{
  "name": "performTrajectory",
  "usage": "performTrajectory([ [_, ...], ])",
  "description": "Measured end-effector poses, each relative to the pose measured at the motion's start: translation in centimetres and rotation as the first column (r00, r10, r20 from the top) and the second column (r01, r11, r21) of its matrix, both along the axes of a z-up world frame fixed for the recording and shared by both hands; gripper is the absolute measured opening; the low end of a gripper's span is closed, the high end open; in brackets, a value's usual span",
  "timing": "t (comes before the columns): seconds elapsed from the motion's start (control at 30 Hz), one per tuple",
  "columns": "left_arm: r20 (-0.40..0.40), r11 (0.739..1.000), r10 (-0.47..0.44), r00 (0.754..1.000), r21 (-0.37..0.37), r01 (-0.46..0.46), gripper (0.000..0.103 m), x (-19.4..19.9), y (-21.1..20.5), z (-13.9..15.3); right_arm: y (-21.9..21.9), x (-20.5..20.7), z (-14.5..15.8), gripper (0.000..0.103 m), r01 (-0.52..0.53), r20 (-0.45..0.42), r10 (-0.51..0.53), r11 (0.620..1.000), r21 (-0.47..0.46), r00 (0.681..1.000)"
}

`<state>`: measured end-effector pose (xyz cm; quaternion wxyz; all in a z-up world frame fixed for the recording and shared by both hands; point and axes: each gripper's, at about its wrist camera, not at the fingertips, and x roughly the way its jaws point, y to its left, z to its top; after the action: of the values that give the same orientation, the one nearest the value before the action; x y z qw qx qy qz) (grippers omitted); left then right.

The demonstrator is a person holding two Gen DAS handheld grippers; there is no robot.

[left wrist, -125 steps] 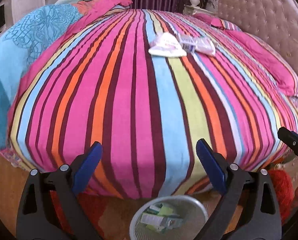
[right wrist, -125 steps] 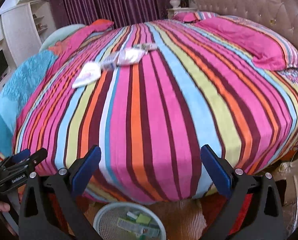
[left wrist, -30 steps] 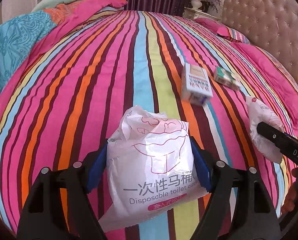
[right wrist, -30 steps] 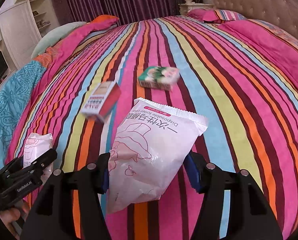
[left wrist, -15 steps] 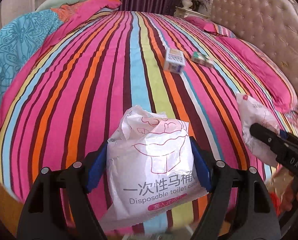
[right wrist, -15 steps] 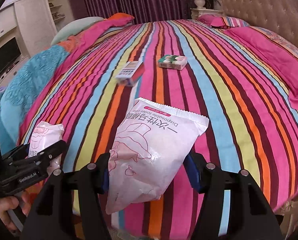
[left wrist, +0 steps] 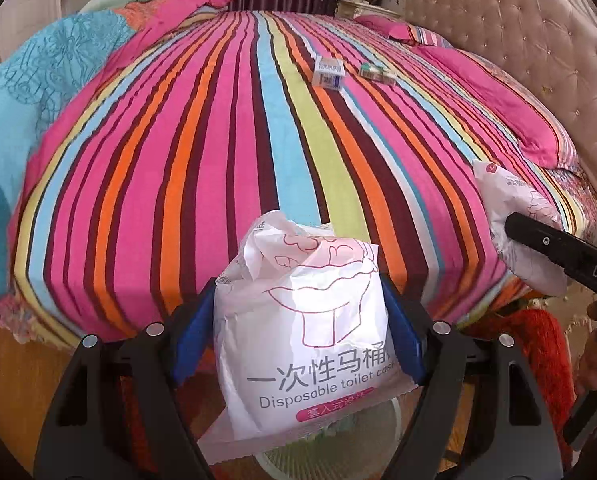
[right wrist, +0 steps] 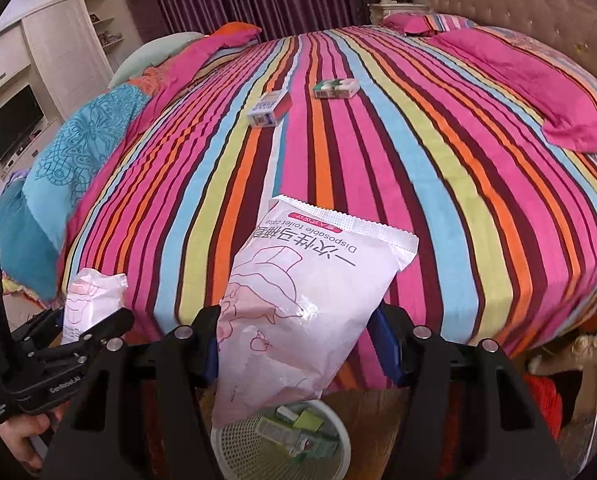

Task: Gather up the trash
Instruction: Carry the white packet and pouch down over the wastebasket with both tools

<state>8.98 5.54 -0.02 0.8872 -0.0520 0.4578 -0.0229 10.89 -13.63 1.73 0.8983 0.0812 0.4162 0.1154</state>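
White mesh bin point(right wrist: 234, 446) sits below both pouches, off the bed's edge point(right wrist: 438, 344)

Bright even indoor light, soft shadows; strong fisheye bending, black corners, slight motion blur on bed point(left wrist: 234, 168) stripes.

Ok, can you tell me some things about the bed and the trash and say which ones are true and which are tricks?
1. Each gripper holds a white packet. True: the left gripper pinches a toilet seat cover packet, and the right gripper pinches another packet.
2. Two small boxes lie on the striped bed. True: a white box and a green box.
3. The mesh wastebasket is empty. False: boxes already lie in it.
4. The wastebasket stands on the bed. False: it stands on the floor beside the bed.
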Motion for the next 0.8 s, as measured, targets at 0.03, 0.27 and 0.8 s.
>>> performTrajectory([
  [0.03, -0.005, 1.000, -0.001, 1.000, -0.004, 0.001, 0.075, -0.5, 0.0, -0.2, 0.1, -0.5, -0.1, 0.057, -0.001, -0.004, 0.001, 1.000, 0.003, 1.000],
  [0.27, -0.061, 0.999, -0.034, 0.998, -0.021, 0.033, 0.075, -3.6, -1.0, -1.9, 0.8, -3.1, -1.7, 0.057, -0.020, -0.075, 0.022, 0.999, 0.026, 0.997],
  [0.8, -0.354, 0.995, -0.050, 0.934, -0.102, 0.014, 0.075, -5.0, -1.5, -10.3, 1.6, -4.7, -11.5, 0.057, -0.016, -0.479, 0.105, 0.982, 0.186, 0.872],
])
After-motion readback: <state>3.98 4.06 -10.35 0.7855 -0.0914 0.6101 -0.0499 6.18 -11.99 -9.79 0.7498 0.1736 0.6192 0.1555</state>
